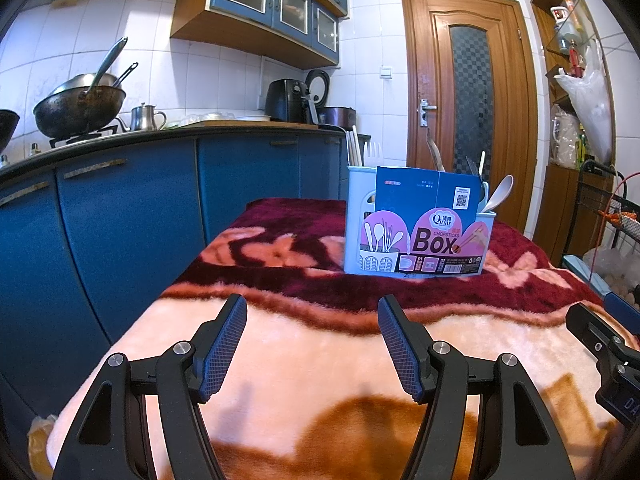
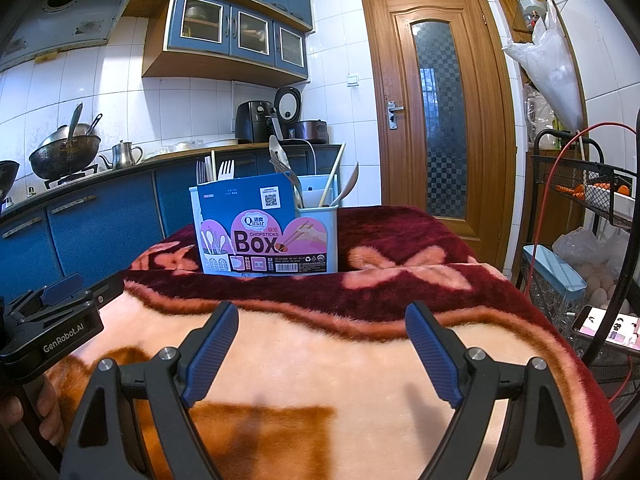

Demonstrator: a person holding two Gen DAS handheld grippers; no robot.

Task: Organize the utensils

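A pale blue utensil holder (image 1: 354, 220) with a "Chopsticks Box" card label stands upright at the far side of a blanket-covered table (image 1: 304, 344). It holds white forks (image 1: 374, 152), chopsticks, a white spoon (image 1: 500, 196) and darker utensils. It also shows in the right wrist view (image 2: 320, 236), with forks (image 2: 226, 170) and spoons (image 2: 348, 188) sticking up. My left gripper (image 1: 312, 308) is open and empty, low over the blanket, well short of the holder. My right gripper (image 2: 322, 314) is open and empty, likewise short of it.
Blue kitchen cabinets (image 1: 120, 216) run along the left with a wok (image 1: 78, 106), kettle and air fryer on the counter. A wooden door (image 1: 468, 104) is behind. A wire rack (image 2: 592, 196) with food, an egg box and a phone (image 2: 604, 326) stands at the right.
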